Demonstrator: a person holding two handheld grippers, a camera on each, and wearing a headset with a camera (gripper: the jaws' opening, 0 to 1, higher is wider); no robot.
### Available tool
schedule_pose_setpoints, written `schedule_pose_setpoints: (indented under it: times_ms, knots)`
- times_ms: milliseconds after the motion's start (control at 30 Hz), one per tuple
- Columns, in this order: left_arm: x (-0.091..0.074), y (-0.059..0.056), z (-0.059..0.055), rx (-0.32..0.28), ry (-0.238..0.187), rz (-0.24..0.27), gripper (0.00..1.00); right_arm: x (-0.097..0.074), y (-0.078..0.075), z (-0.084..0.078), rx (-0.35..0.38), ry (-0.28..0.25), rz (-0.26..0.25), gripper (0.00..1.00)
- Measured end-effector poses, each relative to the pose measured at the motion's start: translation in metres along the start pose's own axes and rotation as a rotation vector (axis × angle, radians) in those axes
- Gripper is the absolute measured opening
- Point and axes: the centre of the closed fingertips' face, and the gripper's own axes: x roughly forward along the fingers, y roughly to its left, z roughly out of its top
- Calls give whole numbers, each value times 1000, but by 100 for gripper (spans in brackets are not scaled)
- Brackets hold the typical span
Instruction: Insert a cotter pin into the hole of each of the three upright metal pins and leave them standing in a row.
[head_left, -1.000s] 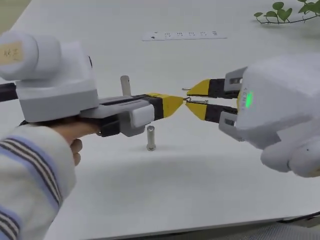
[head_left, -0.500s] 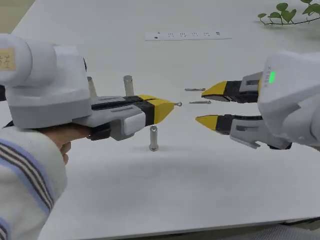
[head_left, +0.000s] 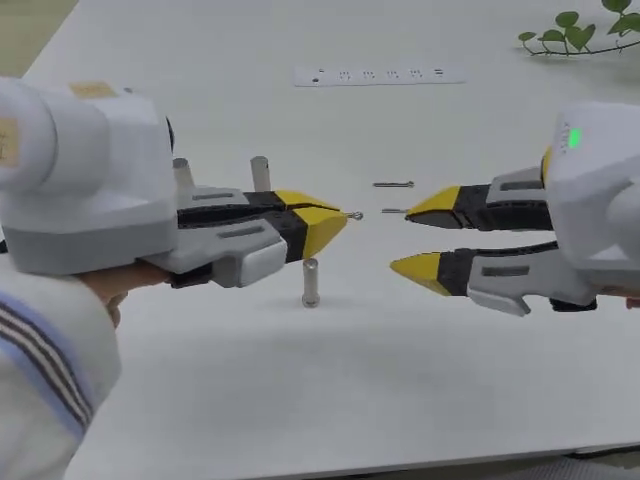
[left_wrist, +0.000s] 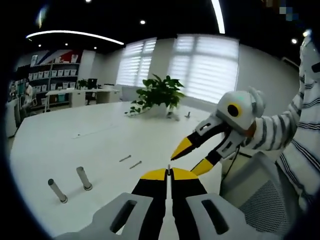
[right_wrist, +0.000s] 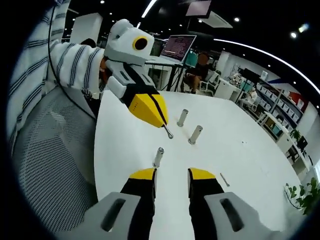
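Between left gripper (head_left: 343, 216) jaws, cotter pin (head_left: 356, 214)

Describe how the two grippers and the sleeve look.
Both grippers have white and grey housings, black jaws and pointed yellow tips. The right gripper carries a green light; the left gripper bears a tan label. The sleeve is white with dark stripes.

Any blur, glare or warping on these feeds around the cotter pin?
Head view: even light, no glare, only a faint shadow by the front metal pin; the cotter pin in the left hand-held gripper reads sharp. Left gripper view: fisheye warp, blown-out window blinds. Right gripper view: fisheye warp, ceiling strip light bent into an arc.
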Motion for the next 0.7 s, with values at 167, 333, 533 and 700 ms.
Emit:
schedule_pose_setpoints:
  times_ms: [167,333,533,700]
  knots:
    - [-2,-8,5,63,0,-31,0,-1,6,3,69,-26,33,20]
    - [-2,-14,6,140,2,-63,0,-3,15,8,147,-60,94,17]
    - [-1,-16,-2,167,29,-78,0,-6,18,9,156,-67,115,15]
    - [1,-20,-7,188,41,-102,0,-8,19,11,186,-87,133,14]
